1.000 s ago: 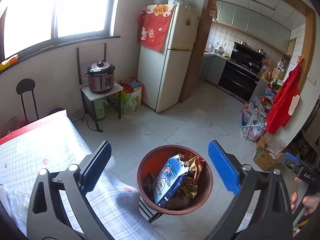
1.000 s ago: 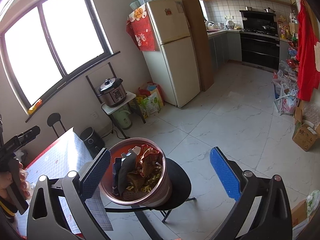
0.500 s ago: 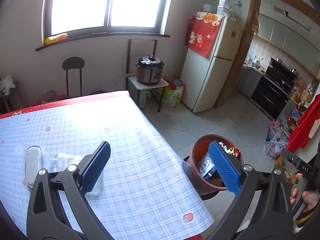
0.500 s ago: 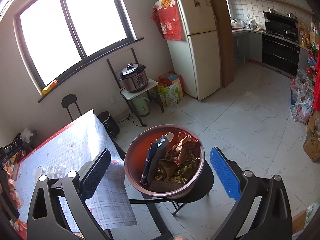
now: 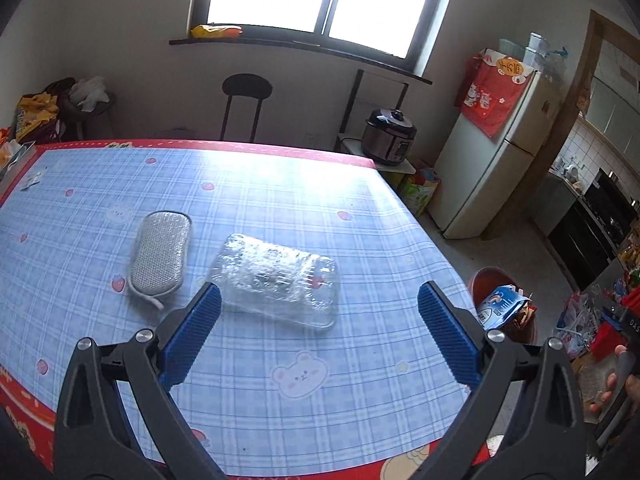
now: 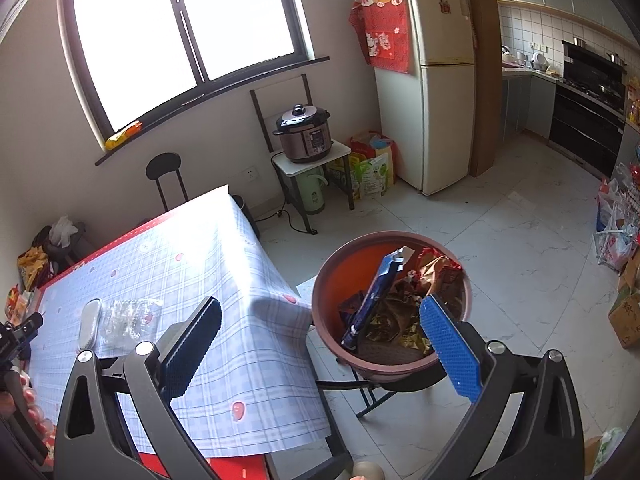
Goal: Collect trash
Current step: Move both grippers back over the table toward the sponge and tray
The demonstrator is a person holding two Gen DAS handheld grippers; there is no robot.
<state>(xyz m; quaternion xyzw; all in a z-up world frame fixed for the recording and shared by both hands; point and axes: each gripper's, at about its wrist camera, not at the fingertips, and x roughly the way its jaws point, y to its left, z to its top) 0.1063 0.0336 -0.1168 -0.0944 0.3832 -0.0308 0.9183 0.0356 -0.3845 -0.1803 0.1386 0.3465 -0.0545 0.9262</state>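
Swung off the bin, the left gripper now faces the table, jaws spread and empty. A clear wrapper lies flat just ahead of its near jaw, long axis running crosswise, far end toward the bin; a sponge sits beside it. Likely the reach step: advance, lower, then pinch the wrapper's edge. The right gripper, released, hovers near the bin
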